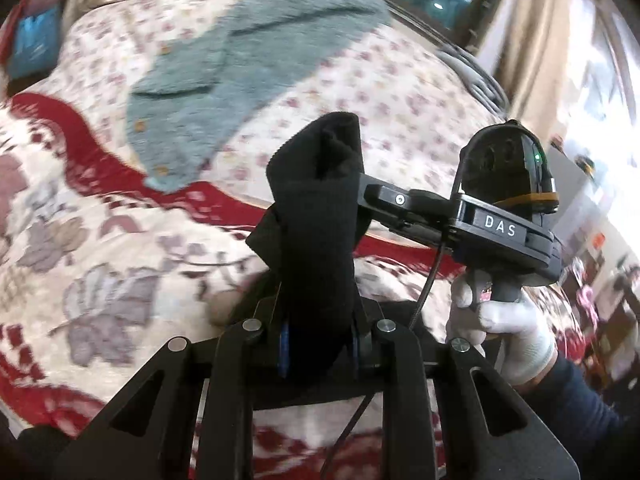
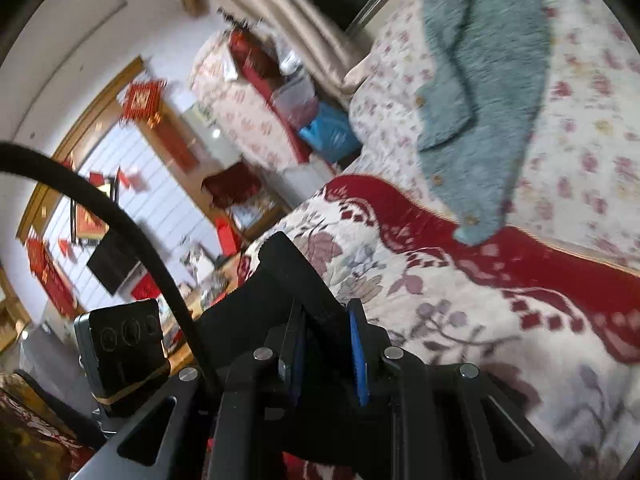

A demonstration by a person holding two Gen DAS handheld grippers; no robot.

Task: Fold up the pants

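The black pants [image 1: 316,208] hang bunched above the bed. My left gripper [image 1: 318,344] is shut on a thick fold of them, and the cloth stands up between its blue pads and hides the fingertips. In the left wrist view my right gripper [image 1: 362,192] comes in from the right, held by a white-gloved hand [image 1: 500,320], and bites the same black cloth higher up. In the right wrist view my right gripper [image 2: 326,344] is shut on the black pants [image 2: 296,280], with a ribbed edge sticking out past its blue pads [image 2: 357,356].
A floral bedspread [image 1: 100,260] with a red wavy band covers the bed. A fuzzy teal garment [image 1: 240,80] lies spread on the far part of it. A black cable [image 2: 120,224] arcs across the right wrist view. Furniture and red wall decorations [image 2: 140,100] stand beyond the bed.
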